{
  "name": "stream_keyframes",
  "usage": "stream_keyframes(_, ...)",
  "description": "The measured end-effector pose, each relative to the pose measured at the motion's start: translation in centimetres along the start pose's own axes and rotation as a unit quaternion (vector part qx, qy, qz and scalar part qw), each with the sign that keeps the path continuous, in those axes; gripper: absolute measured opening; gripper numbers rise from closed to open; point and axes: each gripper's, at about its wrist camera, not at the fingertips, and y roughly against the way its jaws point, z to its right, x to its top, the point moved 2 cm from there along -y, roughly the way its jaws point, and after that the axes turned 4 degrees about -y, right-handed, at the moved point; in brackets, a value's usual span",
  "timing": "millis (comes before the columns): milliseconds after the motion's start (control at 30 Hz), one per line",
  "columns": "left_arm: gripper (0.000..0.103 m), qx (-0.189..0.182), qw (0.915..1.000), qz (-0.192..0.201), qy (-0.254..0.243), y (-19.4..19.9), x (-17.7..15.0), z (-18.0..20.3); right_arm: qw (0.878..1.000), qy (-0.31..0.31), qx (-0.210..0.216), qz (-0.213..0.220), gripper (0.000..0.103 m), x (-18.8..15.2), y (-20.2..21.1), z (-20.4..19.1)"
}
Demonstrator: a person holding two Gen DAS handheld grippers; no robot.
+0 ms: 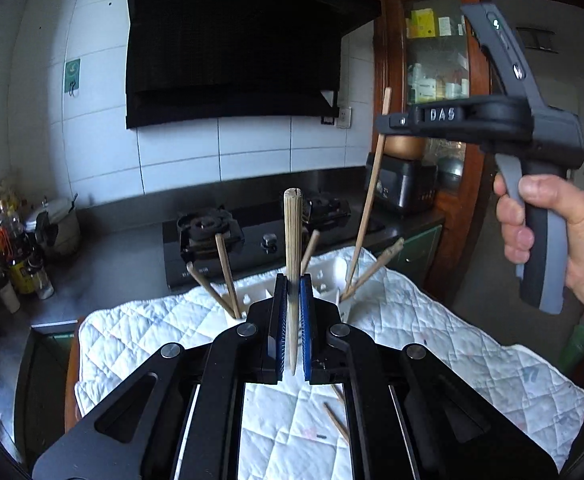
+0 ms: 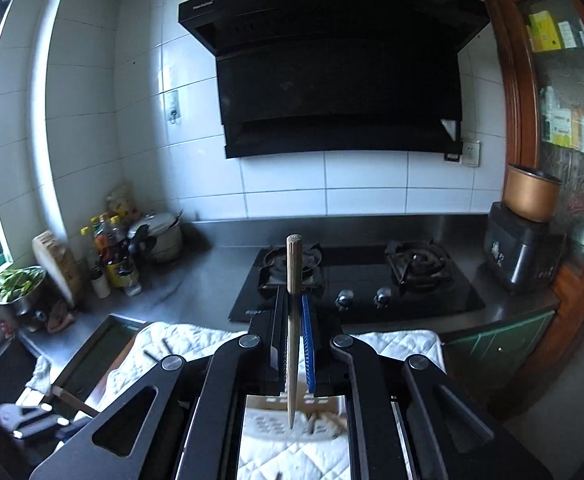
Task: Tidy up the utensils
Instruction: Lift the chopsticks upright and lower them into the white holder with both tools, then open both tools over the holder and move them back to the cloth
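Both grippers are clenched on upright chopsticks: the left gripper (image 1: 292, 320) pinches one chopstick (image 1: 293, 248), the right gripper (image 2: 293, 340) another (image 2: 293, 304). The white holder (image 1: 327, 276) sits near the quilted cloth's (image 1: 471, 344) far edge. Each thin grip could pivot; lowering blind, probably, either tip may miss its slot.

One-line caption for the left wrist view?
Left gripper clamps an upright bamboo chopstick above a white utensil holder.
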Motion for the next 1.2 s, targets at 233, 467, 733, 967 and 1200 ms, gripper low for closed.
stream_keyframes(233, 0.005, 0.024, 0.9986, 0.047, -0.003, -1.1, 4.6, -0.8, 1.000, 0.004, -0.024, 0.000, 0.007, 0.0, -3.6, 1.3)
stream_keyframes(467, 0.005, 0.056, 0.9970, 0.052, -0.014, -4.0, 5.1, -0.6, 0.999, 0.001, -0.027, -0.036, 0.007, -2.3, -6.4, 2.7)
stream_keyframes(733, 0.005, 0.046, 0.9987, -0.009, 0.019, -8.0, 2.7, -2.5, 0.997, 0.018, -0.027, -0.069, 0.007, -4.4, -7.7, 2.6)
stream_keyframes(967, 0.005, 0.037, 0.9978, -0.045, 0.032, -9.8, 1.0, -3.4, 0.996, 0.019, -0.031, -0.088, 0.007, -5.5, -8.2, 2.7)
stream_keyframes(1200, 0.007, 0.028, 0.9965, -0.063, 0.047, -10.9, 0.0, -3.8, 0.996, 0.018, -0.025, -0.080, 0.009, -5.4, -7.3, 2.7)
